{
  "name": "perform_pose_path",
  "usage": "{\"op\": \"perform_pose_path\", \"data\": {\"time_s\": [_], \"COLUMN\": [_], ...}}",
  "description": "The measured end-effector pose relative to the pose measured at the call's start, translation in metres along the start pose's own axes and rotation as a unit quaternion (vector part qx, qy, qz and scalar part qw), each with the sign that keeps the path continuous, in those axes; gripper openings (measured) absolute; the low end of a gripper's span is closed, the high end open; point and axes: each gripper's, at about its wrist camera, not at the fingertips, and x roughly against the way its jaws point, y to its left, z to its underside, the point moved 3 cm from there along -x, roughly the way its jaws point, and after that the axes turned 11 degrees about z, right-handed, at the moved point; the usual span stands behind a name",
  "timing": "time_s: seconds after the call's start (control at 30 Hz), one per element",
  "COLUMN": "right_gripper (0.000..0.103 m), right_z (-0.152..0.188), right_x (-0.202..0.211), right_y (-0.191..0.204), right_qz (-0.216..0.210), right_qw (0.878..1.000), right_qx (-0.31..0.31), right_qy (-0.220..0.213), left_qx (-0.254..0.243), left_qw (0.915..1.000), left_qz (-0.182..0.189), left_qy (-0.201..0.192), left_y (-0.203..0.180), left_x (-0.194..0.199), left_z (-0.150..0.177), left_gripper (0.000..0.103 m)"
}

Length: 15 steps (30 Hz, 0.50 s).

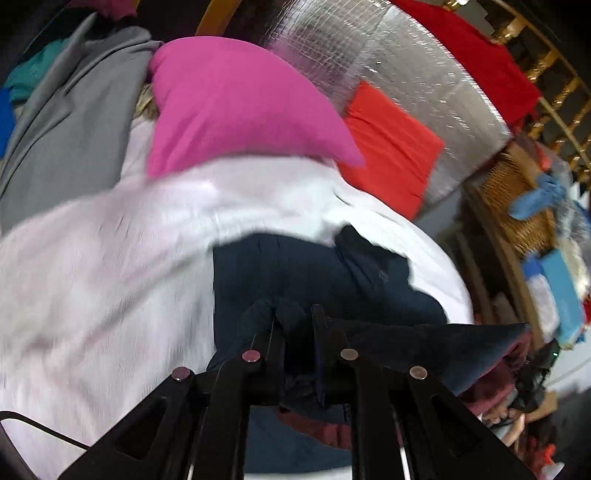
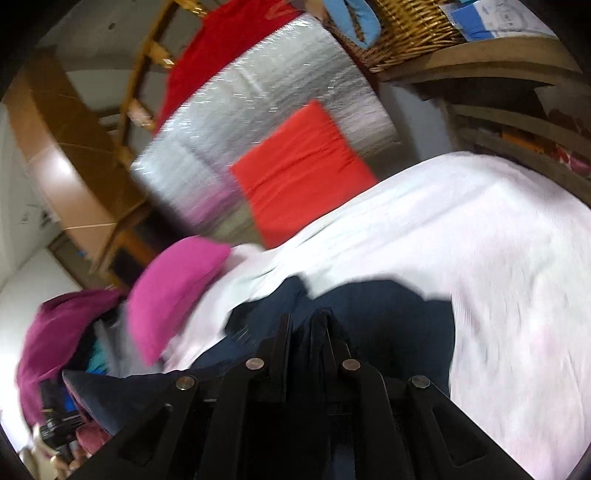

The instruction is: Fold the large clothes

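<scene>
A dark navy garment (image 1: pixel 303 269) lies on a white sheet (image 1: pixel 110 266). My left gripper (image 1: pixel 295 314) is shut on a bunched edge of it, and cloth hangs to the right of the fingers. In the right wrist view the same navy garment (image 2: pixel 388 317) lies on the white sheet (image 2: pixel 480 240). My right gripper (image 2: pixel 306 321) is shut on a fold of it. Both views are blurred.
A pink garment (image 1: pixel 229 107) and a folded orange-red cloth (image 1: pixel 388 147) lie beyond the sheet, the orange one on a silver foil mat (image 1: pixel 406 66). Grey clothing (image 1: pixel 66 122) is piled at left. A wicker basket (image 2: pixel 406 29) and wooden shelves (image 2: pixel 517 122) stand at right.
</scene>
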Motion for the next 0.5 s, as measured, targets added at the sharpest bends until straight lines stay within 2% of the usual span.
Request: {"op": "perform_pose_path", "data": {"time_s": [0.03,0.1,0.13,0.23,0.3,0.33,0.4,0.43,0.47,0.5], "right_gripper": [0.011,0.011,0.011,0.012,0.018,0.02,0.039,0.048,0.071,0.082], "right_z": [-0.005,-0.021,-0.024,-0.023,-0.021,-0.023,-0.03,-0.034,-0.039,-0.043], "right_x": [-0.014,-0.065,-0.078,-0.133,-0.155,-0.162,-0.17,-0.171,-0.165,-0.157], "right_y": [-0.001,-0.013,-0.018,-0.033,-0.047,-0.054,-0.071,-0.076,-0.087,-0.095], "right_qz": [0.009,0.03,0.032,0.047,0.021,0.004,-0.051,-0.07,-0.09,-0.1], "right_qw": [1.0,0.998,0.998,0.992,0.982,0.976,0.958,0.951,0.938,0.932], "right_qx": [-0.006,-0.037,-0.049,-0.089,-0.15,-0.18,-0.249,-0.271,-0.312,-0.333], "right_qy": [0.002,0.028,0.037,0.079,0.111,0.122,0.137,0.136,0.124,0.106], "left_qx": [0.007,0.023,0.025,0.022,0.042,0.069,0.11,0.137,0.153,0.171], "left_qw": [1.0,0.9997,0.9993,0.9987,0.9983,0.997,0.993,0.9889,0.9857,0.9812], "left_qz": [0.002,-0.007,-0.023,-0.04,-0.031,-0.014,0.018,0.047,0.064,0.088], "left_qy": [0.003,0.009,0.016,0.023,0.027,0.033,0.039,0.034,0.029,0.018], "left_y": [0.004,0.015,0.023,0.038,0.048,0.057,0.066,0.072,0.073,0.074], "left_x": [-0.018,-0.051,-0.073,-0.107,-0.119,-0.123,-0.126,-0.12,-0.111,-0.102], "left_z": [-0.011,-0.028,-0.032,-0.037,-0.041,-0.044,-0.052,-0.055,-0.057,-0.059], "left_gripper": [0.012,0.012,0.012,0.013,0.016,0.016,0.02,0.022,0.027,0.033]}}
